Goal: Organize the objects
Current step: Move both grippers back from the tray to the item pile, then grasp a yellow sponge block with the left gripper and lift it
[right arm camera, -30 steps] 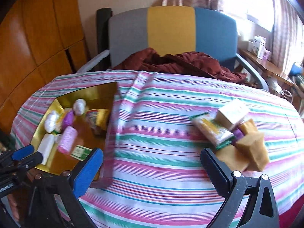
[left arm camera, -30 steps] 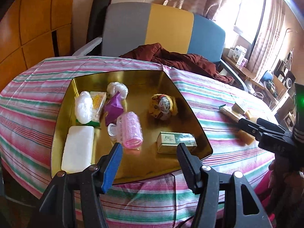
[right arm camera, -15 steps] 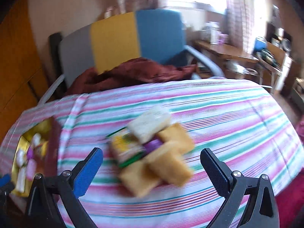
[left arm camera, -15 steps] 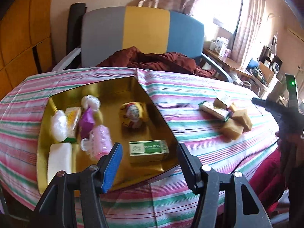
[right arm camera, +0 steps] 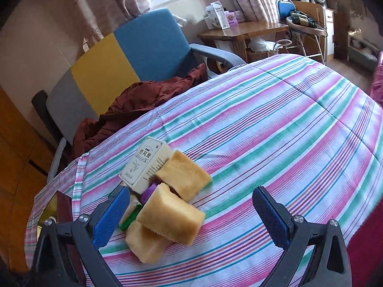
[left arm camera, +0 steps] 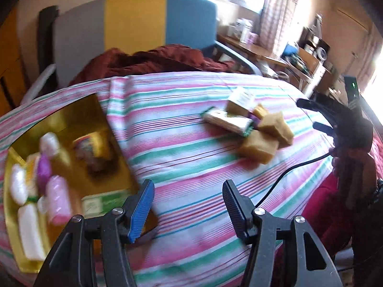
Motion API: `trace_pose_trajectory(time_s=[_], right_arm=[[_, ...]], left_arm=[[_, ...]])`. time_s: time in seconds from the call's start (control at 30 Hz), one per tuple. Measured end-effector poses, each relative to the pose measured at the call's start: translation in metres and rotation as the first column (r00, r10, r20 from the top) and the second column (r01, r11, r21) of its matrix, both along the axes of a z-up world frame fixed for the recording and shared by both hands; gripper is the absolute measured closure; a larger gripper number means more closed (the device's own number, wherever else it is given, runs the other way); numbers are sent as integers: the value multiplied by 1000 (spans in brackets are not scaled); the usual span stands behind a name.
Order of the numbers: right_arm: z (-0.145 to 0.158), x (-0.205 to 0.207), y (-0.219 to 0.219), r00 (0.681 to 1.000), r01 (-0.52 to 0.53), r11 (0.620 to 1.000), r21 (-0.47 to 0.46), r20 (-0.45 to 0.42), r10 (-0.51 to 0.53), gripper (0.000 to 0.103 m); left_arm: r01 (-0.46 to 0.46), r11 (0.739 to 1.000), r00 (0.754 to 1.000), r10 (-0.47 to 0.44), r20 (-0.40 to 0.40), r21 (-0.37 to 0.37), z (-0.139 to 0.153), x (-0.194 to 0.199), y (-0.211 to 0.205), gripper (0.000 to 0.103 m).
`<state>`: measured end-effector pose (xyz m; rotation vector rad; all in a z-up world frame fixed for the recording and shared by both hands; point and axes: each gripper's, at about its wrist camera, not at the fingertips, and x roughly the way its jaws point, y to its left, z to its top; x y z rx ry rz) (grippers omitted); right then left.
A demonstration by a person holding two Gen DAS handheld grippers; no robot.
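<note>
On the striped tablecloth (right arm camera: pixel 275 124) a pile of sponge blocks (right arm camera: pixel 170 217) and a medicine box (right arm camera: pixel 146 165) awaits; the gold tray (left arm camera: pixel 69 124) holds several items; both the left gripper (left arm camera: pixel 189 208) and the right gripper (right arm camera: pixel 189 217) gape empty.

Striped woven cloth (right arm camera: pixel 275 129) over the table.
Glossy gold metal tray (left arm camera: pixel 69 119); porous matt sponge blocks (right arm camera: pixel 171 217); smooth printed cardboard box (right arm camera: pixel 146 165).

A striped cloth (right arm camera: pixel 275 124) covers the table. On it lie a gold tray (left arm camera: pixel 71 117) and, well apart, a cluster: yellow sponge blocks (right arm camera: pixel 172 217), a white box (right arm camera: pixel 146 165) and a green-edged packet (left arm camera: pixel 227 119).
</note>
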<state>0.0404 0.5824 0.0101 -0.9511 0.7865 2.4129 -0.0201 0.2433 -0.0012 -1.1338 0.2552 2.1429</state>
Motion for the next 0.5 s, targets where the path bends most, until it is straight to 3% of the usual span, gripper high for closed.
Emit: trace_pose_trajectory(time_s=[0.3, 0.4, 0.47, 0.5], right_arm=[[-1, 9, 7, 999, 20, 999, -39, -36, -22, 0], [-2, 6, 6, 999, 8, 999, -45, -31, -10, 0], [-3, 5, 6, 1000, 4, 999, -46, -27, -6, 0], [-4, 5, 6, 1000, 3, 999, -53, -27, -5, 0]], left_arm=[[149, 989, 989, -149, 10, 8, -8, -11, 82, 42], [208, 978, 978, -208, 26, -10, -18, -8, 111, 36], [238, 971, 971, -237, 31, -21, -23, -5, 127, 22], [254, 967, 967, -253, 33, -27, -27, -4, 135, 22]])
